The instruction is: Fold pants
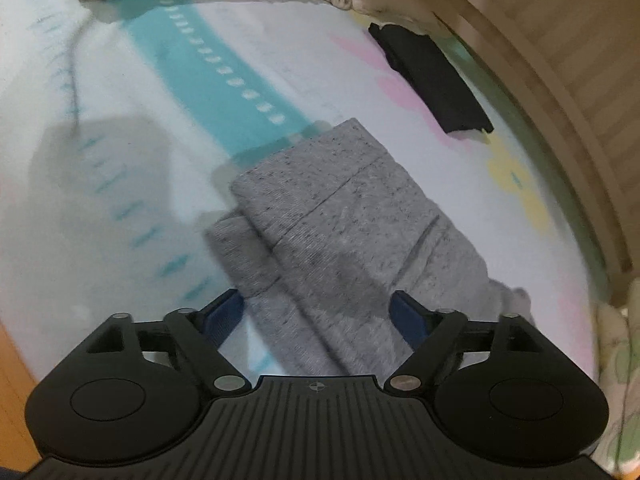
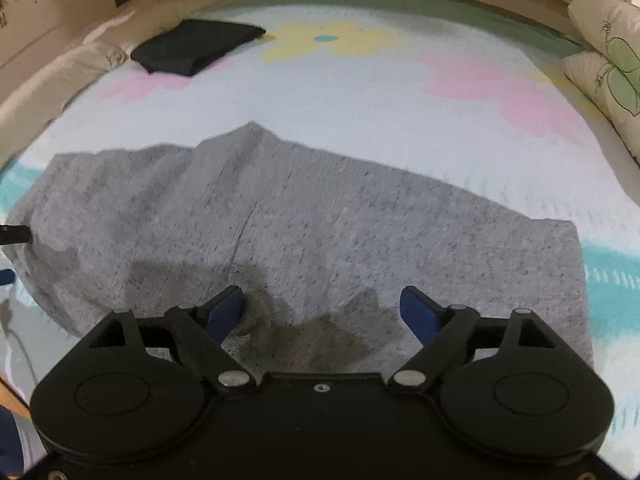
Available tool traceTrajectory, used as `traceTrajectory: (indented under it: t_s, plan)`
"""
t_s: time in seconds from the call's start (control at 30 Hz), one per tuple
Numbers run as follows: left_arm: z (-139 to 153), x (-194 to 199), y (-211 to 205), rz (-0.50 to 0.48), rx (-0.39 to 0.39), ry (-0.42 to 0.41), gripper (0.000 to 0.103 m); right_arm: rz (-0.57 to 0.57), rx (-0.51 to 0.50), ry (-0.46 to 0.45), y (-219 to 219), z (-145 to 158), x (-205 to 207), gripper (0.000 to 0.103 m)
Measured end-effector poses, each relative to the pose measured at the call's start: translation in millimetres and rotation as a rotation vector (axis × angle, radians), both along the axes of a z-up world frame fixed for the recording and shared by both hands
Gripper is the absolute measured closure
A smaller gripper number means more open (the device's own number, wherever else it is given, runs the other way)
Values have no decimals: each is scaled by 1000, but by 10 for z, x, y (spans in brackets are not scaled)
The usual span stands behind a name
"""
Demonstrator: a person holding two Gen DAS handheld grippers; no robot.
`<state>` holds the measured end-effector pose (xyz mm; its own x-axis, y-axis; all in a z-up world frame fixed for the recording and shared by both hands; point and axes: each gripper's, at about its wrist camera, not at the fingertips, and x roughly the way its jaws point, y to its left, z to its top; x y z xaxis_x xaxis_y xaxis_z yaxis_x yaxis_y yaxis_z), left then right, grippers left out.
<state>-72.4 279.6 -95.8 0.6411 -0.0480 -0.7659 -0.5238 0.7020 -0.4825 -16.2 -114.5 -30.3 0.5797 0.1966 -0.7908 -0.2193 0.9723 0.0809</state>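
no legible text, labels or numbers

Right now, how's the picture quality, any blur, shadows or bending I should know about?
Left wrist view: motion blur smears the bedsheet print, and the bed frame bows from the fisheye lens. Right wrist view: the grey pants look sharper, with dark shadows cast on the cloth just ahead of the hand-held gripper; the far bed edge curves too.

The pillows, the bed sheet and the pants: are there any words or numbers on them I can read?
No readable words or numbers anywhere.
Pillows: only drawn green leaf shapes and a small dark scribble, too blurred to read.
Bed sheet: only flower shapes and dashes.
Grey pants: plain speckled cloth.
Black folded cloth: no label visible.
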Motion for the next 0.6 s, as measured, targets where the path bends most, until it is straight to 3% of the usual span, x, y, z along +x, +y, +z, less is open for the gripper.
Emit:
traceTrajectory:
  t_s: [0.17, 0.33, 0.37, 0.43, 0.5, 0.6]
  plan:
    - [-22, 112, -53, 19, 2, -32, 4, -86, 19, 25, -259, 3, 61, 16]
    - [-38, 168, -86, 30, 11, -34, 4, -158, 52, 55, -455, -42, 137, 17]
    - [-39, 168, -87, 33, 11, -36, 9, -168, 51, 57, -472, -52, 153, 17]
    - [-32, 171, -91, 40, 30, -28, 30, -178, 41, 71, -469, -99, 173, 17]
    - [-26, 180, -84, 37, 44, -20, 58, -169, 22, 103, -414, -172, 197, 16]
    - [-11, 169, -70, 30, 14, -46, 78, -141, -3, 151, -320, -293, 209, 16]
